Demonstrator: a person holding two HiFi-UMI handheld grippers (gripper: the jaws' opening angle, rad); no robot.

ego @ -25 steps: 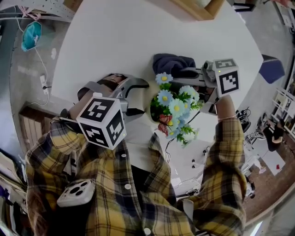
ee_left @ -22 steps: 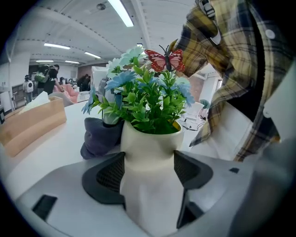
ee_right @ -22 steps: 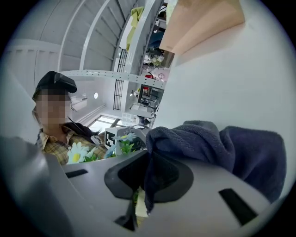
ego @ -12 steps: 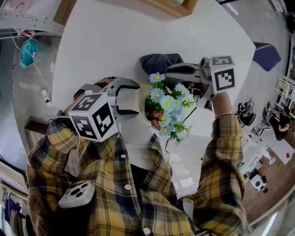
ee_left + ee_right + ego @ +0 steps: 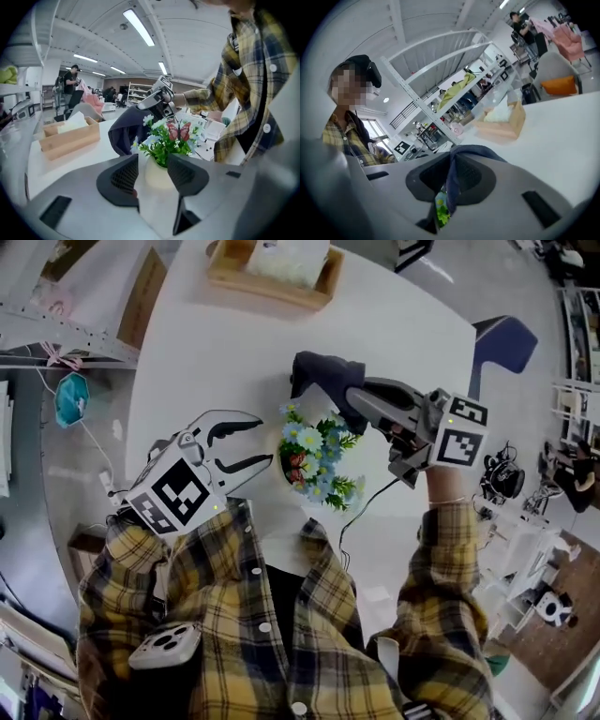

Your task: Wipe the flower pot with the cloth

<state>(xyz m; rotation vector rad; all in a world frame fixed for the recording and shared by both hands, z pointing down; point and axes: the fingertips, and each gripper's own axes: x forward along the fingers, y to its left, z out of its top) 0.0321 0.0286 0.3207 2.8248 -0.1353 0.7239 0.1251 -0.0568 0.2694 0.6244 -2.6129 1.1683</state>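
As the right gripper [image 5: 354, 397] clenches the cloth [image 5: 317, 371] beyond the flower pot [image 5: 157, 176] near the tabletop's [image 5: 234, 343] near edge, wiping seems pending. Left gripper [image 5: 263, 440]: jaws just narrowing, holding nothing. Next, likely: steady pot, apply cloth.

No word, number or brand name can be read anywhere in these views. The only sign-like marks are black-and-white square patterns; one set stands on the faces of the white cube [image 5: 178, 495] on the left gripper [image 5: 265, 441]; another stands on the white cube [image 5: 461, 439] on the right gripper [image 5: 352, 397]; they are coded blocks, not letters.
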